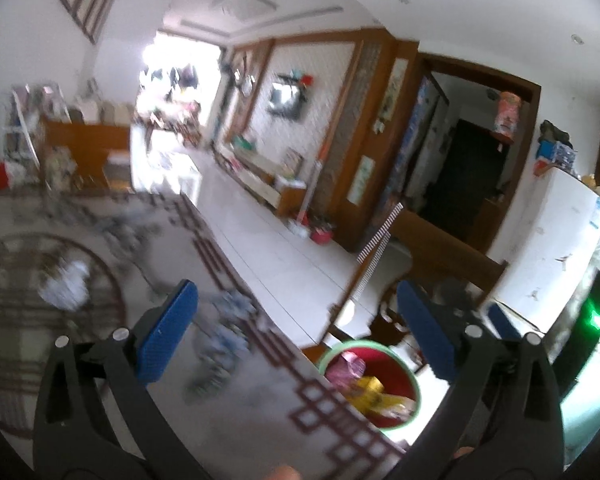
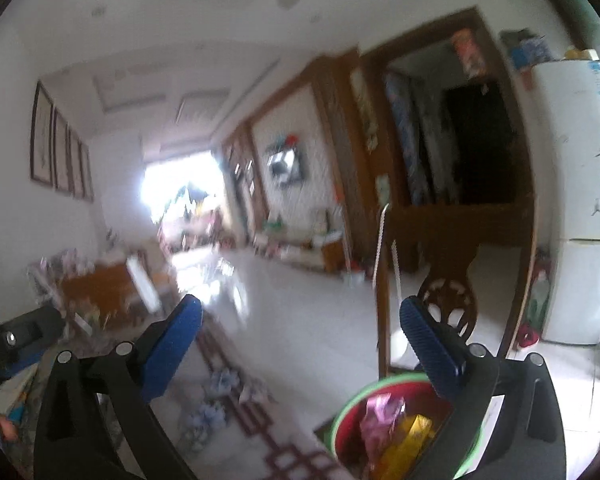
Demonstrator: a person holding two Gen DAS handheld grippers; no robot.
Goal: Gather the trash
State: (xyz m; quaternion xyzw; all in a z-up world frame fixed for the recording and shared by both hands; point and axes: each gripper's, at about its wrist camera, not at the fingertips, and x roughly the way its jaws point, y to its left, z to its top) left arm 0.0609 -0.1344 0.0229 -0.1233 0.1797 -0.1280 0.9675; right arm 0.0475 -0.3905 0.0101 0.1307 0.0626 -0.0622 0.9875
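Both grippers [image 1: 300,332] [image 2: 302,344] open above bin [image 2: 354,396]

Daylight floods in from the far window [image 1: 180,60], blown out to white, and glares off the tiled floor [image 2: 300,312]. Both views are motion-blurred throughout, fisheye-bent at the edges, with black vignetted corners. The doorway [image 1: 472,168] is dark.
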